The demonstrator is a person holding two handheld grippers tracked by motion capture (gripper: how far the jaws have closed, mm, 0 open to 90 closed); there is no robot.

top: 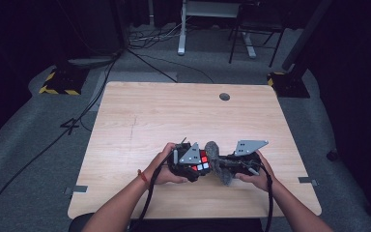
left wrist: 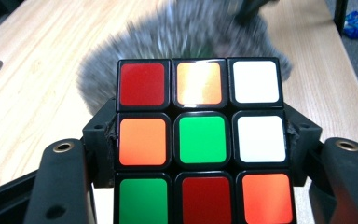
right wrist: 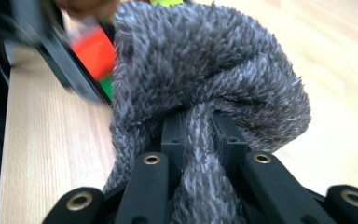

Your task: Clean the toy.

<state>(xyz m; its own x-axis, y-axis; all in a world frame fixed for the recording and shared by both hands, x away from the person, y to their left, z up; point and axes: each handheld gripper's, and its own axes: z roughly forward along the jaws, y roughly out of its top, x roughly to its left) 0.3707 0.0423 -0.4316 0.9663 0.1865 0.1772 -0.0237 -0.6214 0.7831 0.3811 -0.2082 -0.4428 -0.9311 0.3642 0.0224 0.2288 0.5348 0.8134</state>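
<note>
My left gripper (top: pixel 199 163) is shut on a scrambled puzzle cube (left wrist: pixel 200 140), its jaws pressing the cube's two sides; the face toward the camera shows red, orange, white and green squares. In the high view the cube (top: pixel 201 161) sits just above the table's near middle. My right gripper (top: pixel 224 166) is shut on a fuzzy grey cloth (right wrist: pixel 205 84), pinched between its two jaws and bunched above them. The cloth (top: pixel 214 153) touches the cube's far side and appears blurred behind it (left wrist: pixel 186 32).
The wooden table (top: pixel 174 111) has a round cable hole (top: pixel 224 96) at the far right. Beyond the table lie floor cables (top: pixel 149 38), a yellow-black stand base (top: pixel 60 82) at the left and white desk legs (top: pixel 181 29) at the back.
</note>
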